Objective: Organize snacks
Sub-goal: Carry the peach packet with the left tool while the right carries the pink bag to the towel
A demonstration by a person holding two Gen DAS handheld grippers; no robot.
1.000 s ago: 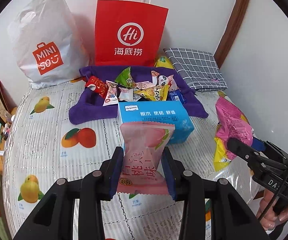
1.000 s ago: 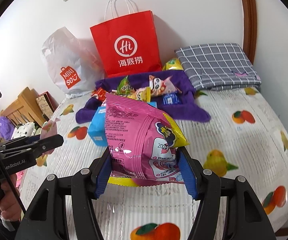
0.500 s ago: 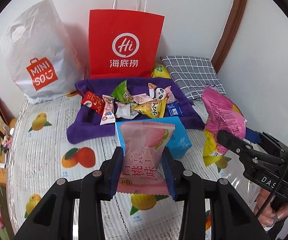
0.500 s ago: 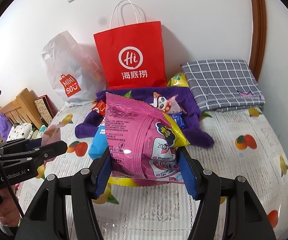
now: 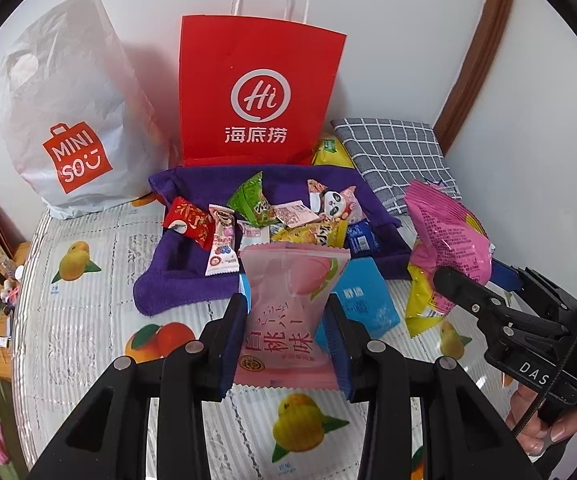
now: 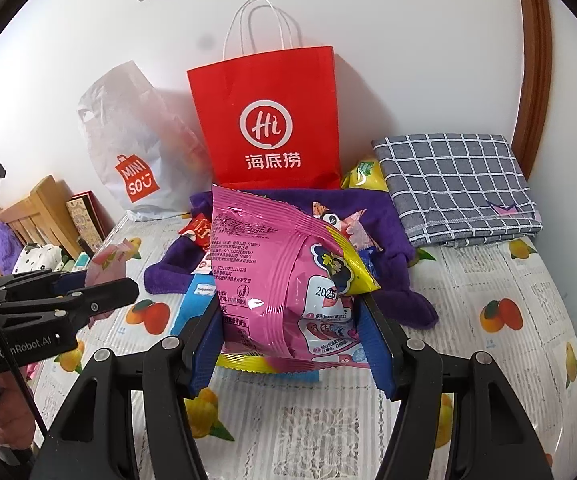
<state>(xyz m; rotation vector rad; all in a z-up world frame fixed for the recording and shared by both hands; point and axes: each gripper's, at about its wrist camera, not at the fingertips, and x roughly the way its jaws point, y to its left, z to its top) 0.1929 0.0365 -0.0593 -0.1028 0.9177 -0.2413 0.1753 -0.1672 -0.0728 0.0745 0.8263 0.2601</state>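
Observation:
My left gripper (image 5: 286,316) is shut on a pale pink peach snack packet (image 5: 288,320), held above the bed. My right gripper (image 6: 292,320) is shut on a large pink and yellow snack bag (image 6: 284,280); the same pink bag (image 5: 448,240) shows at the right of the left wrist view. Ahead lies a purple towel (image 5: 176,280) with several small snack packets (image 5: 272,216) on it. A blue box (image 5: 364,304) lies at its near edge, partly hidden behind the peach packet. A red paper bag (image 5: 260,92) stands behind the towel.
A white plastic shopping bag (image 5: 68,120) leans on the wall left of the red bag. A folded grey checked cloth (image 6: 456,184) lies at the back right, a yellow packet (image 6: 362,174) beside it. The fruit-print bedcover (image 6: 488,360) spreads below. Wooden furniture (image 6: 36,216) stands left.
Both grippers have moved forward toward the towel and bags, each keeping its packet. The red bag and towel look closer now, and the blue box sits more hidden behind the peach packet.

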